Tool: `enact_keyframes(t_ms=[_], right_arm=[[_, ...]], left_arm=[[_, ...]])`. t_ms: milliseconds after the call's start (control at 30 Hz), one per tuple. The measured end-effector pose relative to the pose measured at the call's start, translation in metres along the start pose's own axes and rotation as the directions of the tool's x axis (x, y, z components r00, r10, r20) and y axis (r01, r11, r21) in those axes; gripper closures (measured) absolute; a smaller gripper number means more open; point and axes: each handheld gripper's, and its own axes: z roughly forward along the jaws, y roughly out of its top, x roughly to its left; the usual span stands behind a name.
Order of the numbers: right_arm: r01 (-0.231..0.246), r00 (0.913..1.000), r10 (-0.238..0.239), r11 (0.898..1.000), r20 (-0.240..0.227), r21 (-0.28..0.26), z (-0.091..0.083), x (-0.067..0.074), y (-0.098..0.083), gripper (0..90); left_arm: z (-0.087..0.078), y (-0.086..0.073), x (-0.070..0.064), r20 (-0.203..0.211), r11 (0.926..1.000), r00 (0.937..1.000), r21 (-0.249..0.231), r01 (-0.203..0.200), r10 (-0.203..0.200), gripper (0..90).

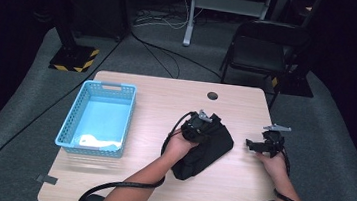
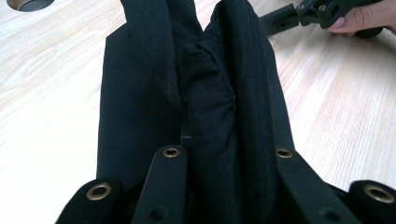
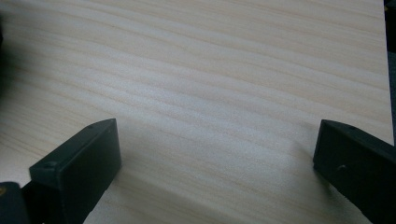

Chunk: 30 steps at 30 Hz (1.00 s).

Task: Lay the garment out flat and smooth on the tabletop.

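Observation:
A black fabric bag or garment (image 1: 208,154) lies bunched on the wooden table (image 1: 157,93), right of centre. My left gripper (image 1: 199,128) rests on its far end, jaws shut on a gathered fold. In the left gripper view the black fabric (image 2: 210,93) fills the gap between the jaws of my left gripper (image 2: 229,151) and drapes away over the table. My right gripper (image 1: 258,145) sits to the right of the fabric, apart from it, and also appears in the left gripper view (image 2: 303,14). In its own view my right gripper (image 3: 217,144) stands open over bare wood.
A light blue plastic basket (image 1: 72,114) stands at the table's left with something white (image 1: 96,142) in its near end. A round cable hole (image 1: 212,95) is near the far edge. A black chair (image 1: 262,49) stands behind the table.

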Motion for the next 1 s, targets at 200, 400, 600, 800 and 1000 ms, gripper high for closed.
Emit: enact_keyframes(t_ms=[200, 400, 600, 800, 1000], right_arm=[[0.001, 1.0000, -0.001, 1.000, 0.000, 0.000, 0.000, 0.000, 0.000, 0.0], [0.003, 1.0000, -0.003, 1.000, 0.001, 0.000, -0.001, 0.000, 0.000, 0.1], [0.006, 1.0000, -0.006, 1.000, -0.002, -0.009, -0.002, 0.000, -0.001, 3.3], [0.009, 0.9999, -0.009, 1.000, -0.007, -0.021, -0.004, 0.000, -0.003, 9.4], [-0.015, 0.9996, 0.014, 0.999, -0.024, -0.032, -0.010, -0.002, -0.003, 19.6]], left_arm=[[0.005, -0.011, -0.005, -0.009, 0.9999, 0.9999, -0.013, -0.006, 0.006, 75.2], [0.007, -0.019, -0.009, 0.005, 0.9992, 0.9999, -0.036, -0.015, 0.015, 57.1], [0.004, -0.023, -0.004, 0.023, 0.9966, 0.9996, -0.079, 0.021, -0.019, 38.4], [-0.004, -0.021, 0.000, 0.023, 0.9909, 0.9994, -0.132, 0.029, -0.026, 27.2], [-0.013, -0.016, 0.002, 0.034, 0.9858, 0.9993, -0.167, 0.019, -0.013, 26.0]])
